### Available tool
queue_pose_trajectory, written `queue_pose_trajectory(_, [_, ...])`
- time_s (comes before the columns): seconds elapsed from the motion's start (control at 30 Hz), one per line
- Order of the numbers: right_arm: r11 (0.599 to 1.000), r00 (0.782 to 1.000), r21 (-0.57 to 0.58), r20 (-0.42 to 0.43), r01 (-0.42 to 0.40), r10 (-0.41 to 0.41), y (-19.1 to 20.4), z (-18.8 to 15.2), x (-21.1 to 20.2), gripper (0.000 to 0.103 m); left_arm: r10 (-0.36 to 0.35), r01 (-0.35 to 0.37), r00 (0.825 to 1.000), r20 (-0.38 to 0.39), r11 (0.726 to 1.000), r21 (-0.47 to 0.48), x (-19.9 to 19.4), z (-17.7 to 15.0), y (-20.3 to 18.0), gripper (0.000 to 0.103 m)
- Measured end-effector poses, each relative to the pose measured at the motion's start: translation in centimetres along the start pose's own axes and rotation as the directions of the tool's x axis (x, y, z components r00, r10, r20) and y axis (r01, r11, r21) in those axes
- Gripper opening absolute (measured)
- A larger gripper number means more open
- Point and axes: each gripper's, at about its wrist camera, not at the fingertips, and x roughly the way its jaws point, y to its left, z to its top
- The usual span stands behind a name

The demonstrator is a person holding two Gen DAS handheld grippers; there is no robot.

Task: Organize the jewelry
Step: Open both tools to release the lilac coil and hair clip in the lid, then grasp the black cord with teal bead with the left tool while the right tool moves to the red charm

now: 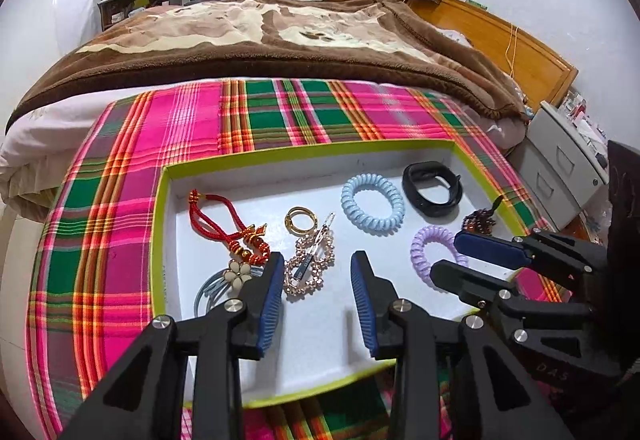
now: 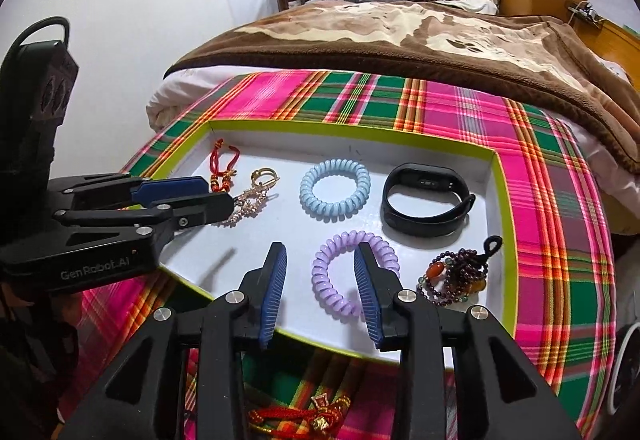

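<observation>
Hovering side by side over the near edge of a shallow tray [image 2: 496, 175] with a lime-green rim, both tools are shown with fingers spread wide and empty. The tray rests on a plaid cloth [image 1: 192, 119] spread over the bed, probably to give a flat white floor where small pieces stay separate and easy to see. The left gripper [image 1: 316, 300] points toward a rose-gold beaded piece with a metal clip [image 1: 310, 266]; its left finger almost touches a cream flower clip [image 1: 237, 272] and a red knotted cord [image 1: 228, 224]. The right gripper [image 2: 320, 294] straddles the near arc of the purple coil hair tie [image 2: 352, 270], so a grasp of that tie seems the likely next step, though its fingers have not closed. Counted in the tray: two coil ties, purple and light blue [image 2: 335, 187]; one black wristband [image 2: 424, 201]; one dark beaded bracelet [image 2: 460, 276]; one gold ring clasp [image 1: 301, 220]. One further red-and-gold ornament [image 2: 316, 416] lies outside the tray on the cloth, apparently still to be sorted.
</observation>
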Motion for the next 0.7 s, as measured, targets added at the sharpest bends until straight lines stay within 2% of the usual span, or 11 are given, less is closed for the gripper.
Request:
queue_pose_trajectory(0.13, [1.000,1.000,0.015,0.021,-0.002,0.002,0.1,-0.3,-1.0,0.036,0.003,-0.003,1.000,0.023,1.000,-0.012,-1.4,-0.5,-0.1,0.042])
queue_pose_trajectory(0.57, [0.999,0.993,0.041,0.115,0.020,-0.025,0.8,-2.5,-5.9,0.038,-0.031,0.033,0.996,0.083,0.999,-0.022,-5.6,-3.9,-0.9,0.045])
queue_pose_trajectory(0.7, [0.998,0.988,0.069,0.152,0.015,-0.025,0.8,-3.7,-7.5,0.047,-0.055,0.056,0.996,0.071,0.998,-0.022,-5.9,-5.4,-1.6,0.046])
